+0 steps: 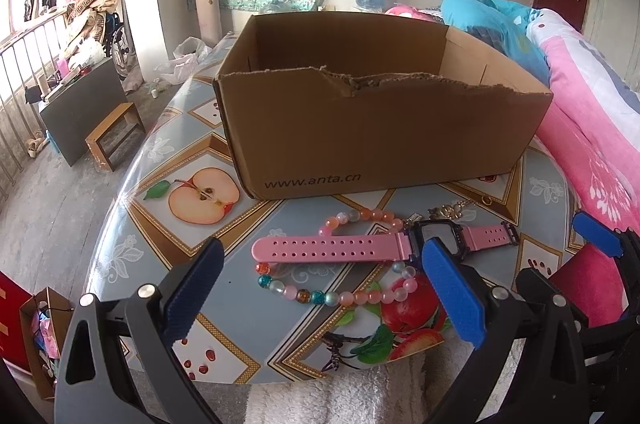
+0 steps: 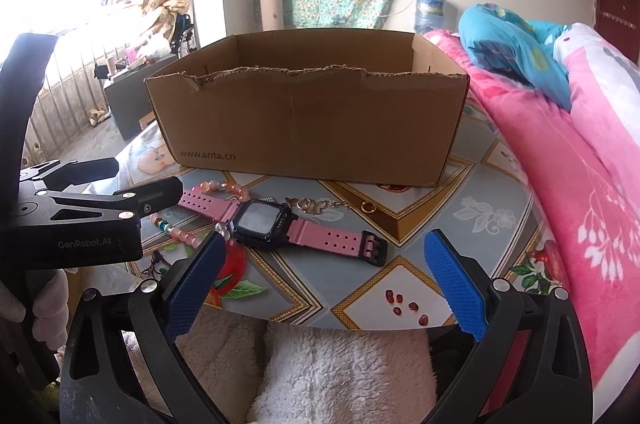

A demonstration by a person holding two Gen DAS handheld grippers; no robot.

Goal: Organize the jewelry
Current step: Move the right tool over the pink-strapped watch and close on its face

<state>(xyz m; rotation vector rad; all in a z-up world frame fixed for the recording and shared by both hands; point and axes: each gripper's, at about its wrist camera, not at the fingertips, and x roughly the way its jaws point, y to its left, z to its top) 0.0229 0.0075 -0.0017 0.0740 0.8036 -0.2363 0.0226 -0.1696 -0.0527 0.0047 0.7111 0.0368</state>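
Both tongs, left [image 1: 320, 288] and right [image 2: 324, 284], gape apart, empty. Watch [image 2: 276, 224] and beads [image 1: 340, 294] lie on the tabletop [image 2: 472, 208] near the box [image 2: 308, 124]. Best pinch the watch's strap, then lift clear of the beads.

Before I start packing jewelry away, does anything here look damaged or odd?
The cardboard box has a ragged, torn front rim, flap ripped off. The pink watch lies across the bead bracelet, so they may snag.
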